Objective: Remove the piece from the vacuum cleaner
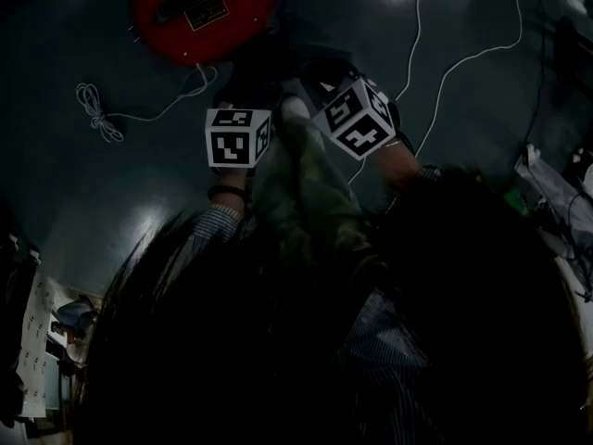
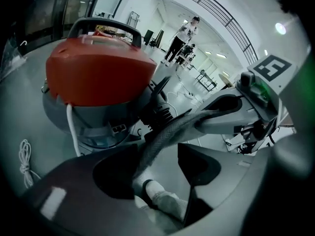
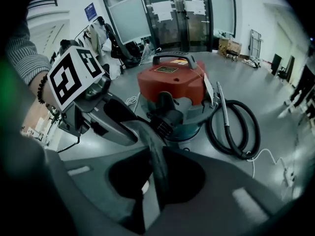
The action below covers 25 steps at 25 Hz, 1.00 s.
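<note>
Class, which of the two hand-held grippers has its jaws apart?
The left hand-held gripper: its jaws stand apart around the grey hose, whereas the right hand-held gripper clamps it.

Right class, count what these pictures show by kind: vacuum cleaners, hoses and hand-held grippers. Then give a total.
Vacuum cleaners: 1, red vacuum cleaner
Hoses: 2, grey braided hose, coiled black hose
Hand-held grippers: 2, left hand-held gripper, right hand-held gripper
Total: 5

Vacuum cleaner [image 3: 170, 82]: red domed lid, black carry handle, grey drum, upright on floor. Hose [image 3: 156, 163]: dark, braided, one end plugged into black ribbed port [image 3: 165, 119] at drum front, still attached, rising away from it.
</note>
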Motion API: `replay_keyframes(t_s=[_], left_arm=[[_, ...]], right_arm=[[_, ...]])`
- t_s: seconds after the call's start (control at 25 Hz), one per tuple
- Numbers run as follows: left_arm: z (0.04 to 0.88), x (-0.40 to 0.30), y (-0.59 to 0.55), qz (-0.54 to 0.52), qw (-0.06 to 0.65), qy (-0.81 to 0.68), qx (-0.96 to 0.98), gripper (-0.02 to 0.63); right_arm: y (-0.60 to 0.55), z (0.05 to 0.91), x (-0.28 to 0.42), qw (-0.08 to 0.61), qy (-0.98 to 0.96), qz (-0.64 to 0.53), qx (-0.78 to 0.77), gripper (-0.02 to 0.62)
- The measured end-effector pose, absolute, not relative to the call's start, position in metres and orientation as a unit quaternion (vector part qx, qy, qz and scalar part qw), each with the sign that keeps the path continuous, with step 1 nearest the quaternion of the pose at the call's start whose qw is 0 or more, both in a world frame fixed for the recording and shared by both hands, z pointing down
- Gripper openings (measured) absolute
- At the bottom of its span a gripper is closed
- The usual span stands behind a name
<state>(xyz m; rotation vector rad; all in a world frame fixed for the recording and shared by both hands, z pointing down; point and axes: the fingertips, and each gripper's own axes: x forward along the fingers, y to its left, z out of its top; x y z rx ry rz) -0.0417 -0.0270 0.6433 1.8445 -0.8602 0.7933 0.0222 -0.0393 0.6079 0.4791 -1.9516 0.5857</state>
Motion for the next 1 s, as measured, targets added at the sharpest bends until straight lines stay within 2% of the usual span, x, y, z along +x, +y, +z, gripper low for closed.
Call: replay_keyframes(t_s=[0.08, 0.2, 0.36, 0.48, 0.6, 0.8, 0.88, 1.0], left_arm=[[0.639, -0.040, -0.027, 0.312, 0.461, -0.352, 0.752, 0.313], [0.634, -0.039, -0.024, 0.310, 0.458, -0.348, 0.757, 0.354], [0.632, -0.040, -0.020, 0.317, 0.451, -0.345, 0.760, 0.352], [0.633, -0.043, -0.022, 0.325, 0.446, -0.345, 0.760, 0.311], [0.625, -0.049, -0.027, 0.305, 0.451, -0.361, 0.757, 0.305], [0.604, -0.058, -0.020, 0.274, 0.451, -0.391, 0.754, 0.305], [0.593, -0.061, -0.015, 0.264, 0.448, -0.406, 0.751, 0.274], [0.570, -0.062, -0.008, 0.234, 0.451, -0.431, 0.746, 0.094]], right_arm=[[-0.039, 0.604, 0.023, 0.492, -0.809, 0.247, 0.205, 0.046], [-0.040, 0.594, 0.028, 0.480, -0.814, 0.248, 0.212, 0.071], [-0.037, 0.588, 0.033, 0.495, -0.809, 0.238, 0.209, 0.081], [-0.037, 0.588, 0.032, 0.509, -0.805, 0.224, 0.207, 0.081], [-0.040, 0.579, 0.031, 0.488, -0.811, 0.232, 0.224, 0.081], [-0.052, 0.545, 0.040, 0.418, -0.819, 0.250, 0.302, 0.002], [-0.051, 0.533, 0.041, 0.394, -0.819, 0.273, 0.315, 0.002], [-0.040, 0.519, 0.035, 0.357, -0.817, 0.329, 0.312, 0.002]])
